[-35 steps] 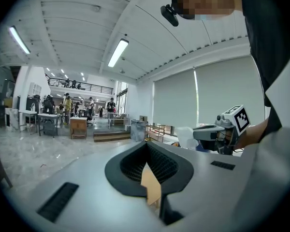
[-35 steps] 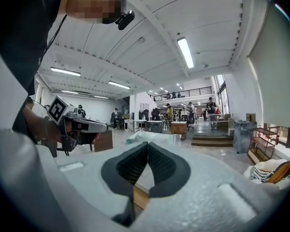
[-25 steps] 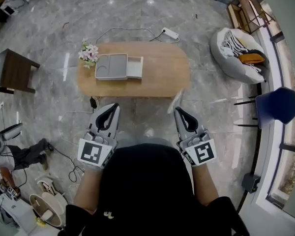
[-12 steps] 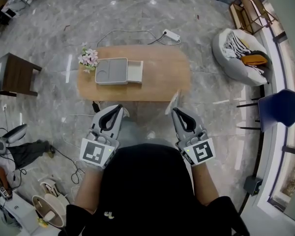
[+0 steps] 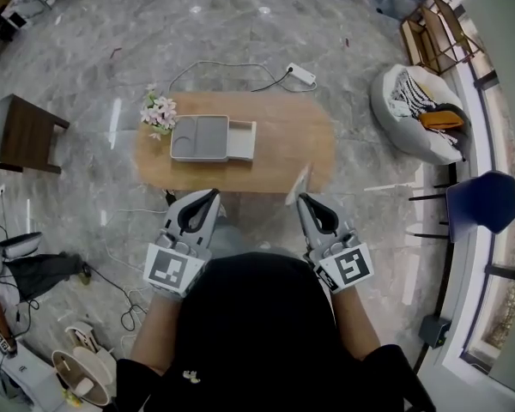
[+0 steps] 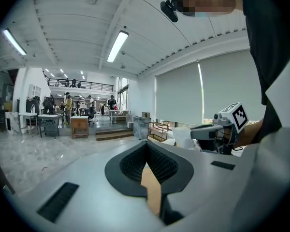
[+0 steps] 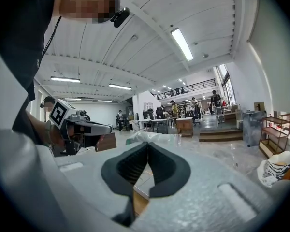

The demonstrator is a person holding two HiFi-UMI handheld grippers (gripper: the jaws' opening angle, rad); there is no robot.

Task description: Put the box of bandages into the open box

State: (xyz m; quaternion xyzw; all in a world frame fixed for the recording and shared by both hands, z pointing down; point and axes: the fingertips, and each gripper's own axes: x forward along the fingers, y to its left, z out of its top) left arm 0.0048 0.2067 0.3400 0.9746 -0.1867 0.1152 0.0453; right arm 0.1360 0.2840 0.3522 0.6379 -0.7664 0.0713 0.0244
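Observation:
On the oval wooden table (image 5: 293,144) lies a grey open box (image 5: 199,137) with a small white box (image 5: 241,140) against its right side. Whether that white box is the box of bandages, I cannot tell. My left gripper (image 5: 209,197) and right gripper (image 5: 304,201) hang side by side short of the table's near edge, both shut and holding nothing. In the left gripper view the jaws (image 6: 146,144) meet, and the right gripper (image 6: 223,126) shows beside them. The right gripper view also shows closed jaws (image 7: 147,145), with the left gripper (image 7: 81,126) off to the left.
A bunch of pale flowers (image 5: 158,110) sits at the table's left end. A power strip with its cable (image 5: 299,75) lies on the floor behind the table. A white beanbag (image 5: 415,110), a blue chair (image 5: 481,202) and a dark side table (image 5: 21,134) stand around.
The table has come nearer in the head view, and both grippers have edged forward toward its near edge. Both jaws stayed shut.

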